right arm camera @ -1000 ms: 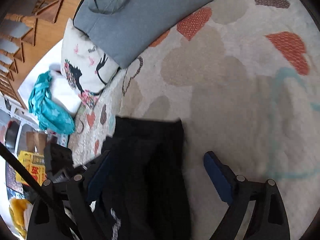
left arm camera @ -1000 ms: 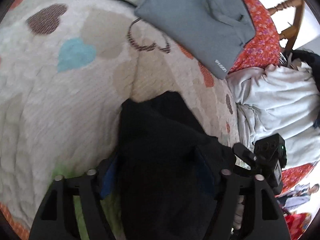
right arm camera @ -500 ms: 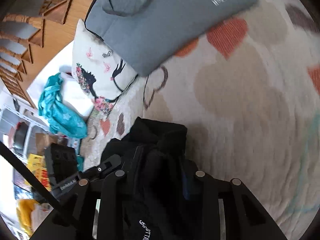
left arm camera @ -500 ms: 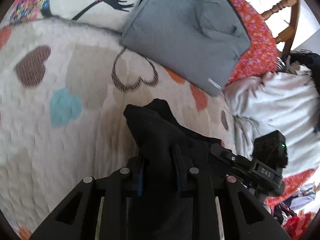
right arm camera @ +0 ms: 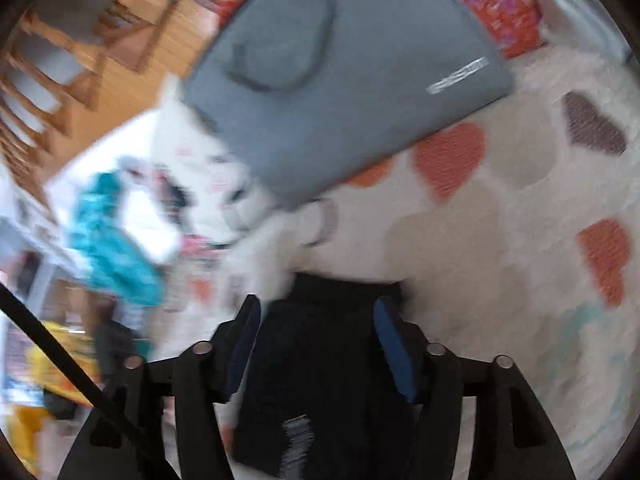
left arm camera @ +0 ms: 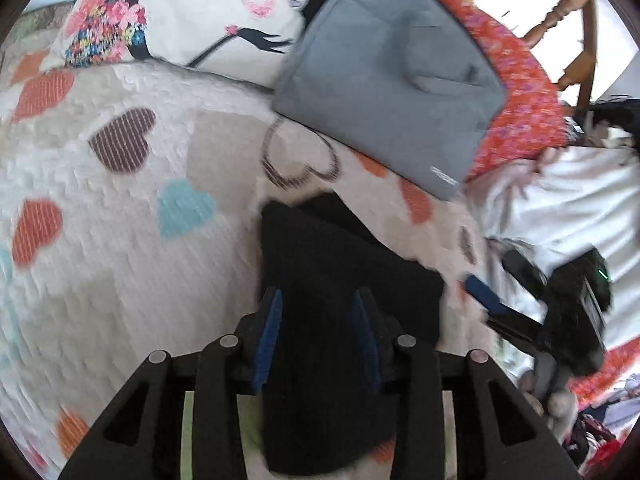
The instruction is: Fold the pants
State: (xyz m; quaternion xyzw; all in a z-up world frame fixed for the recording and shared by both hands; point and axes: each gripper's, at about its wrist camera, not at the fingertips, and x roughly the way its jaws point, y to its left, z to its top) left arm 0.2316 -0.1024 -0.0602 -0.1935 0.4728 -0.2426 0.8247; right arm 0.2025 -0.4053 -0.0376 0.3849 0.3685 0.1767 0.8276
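The black pants [left arm camera: 340, 280] lie bunched on a cream bedspread with coloured hearts [left arm camera: 120, 240]. In the left wrist view my left gripper [left arm camera: 318, 312] has its blue-padded fingers part open with pants fabric between them; the other gripper [left arm camera: 484, 292] shows at the right edge of the pants. In the right wrist view the pants [right arm camera: 328, 360] fill the gap of my right gripper [right arm camera: 316, 320], whose fingers stand part open around the fabric. The view is blurred.
A grey padded sleeve [left arm camera: 392, 80] lies ahead on the bed, partly on a white printed pillow [left arm camera: 180, 12]. A red floral cloth [left arm camera: 520, 112] and white clothing [left arm camera: 560, 200] lie to the right. Teal fabric [right arm camera: 112, 240] and wooden chairs [right arm camera: 60, 60] are beyond the bed.
Both grippers were shut on the pants half a second ago and have now opened part way. The pants have dropped lower onto the bedspread, and both views have shifted forward.
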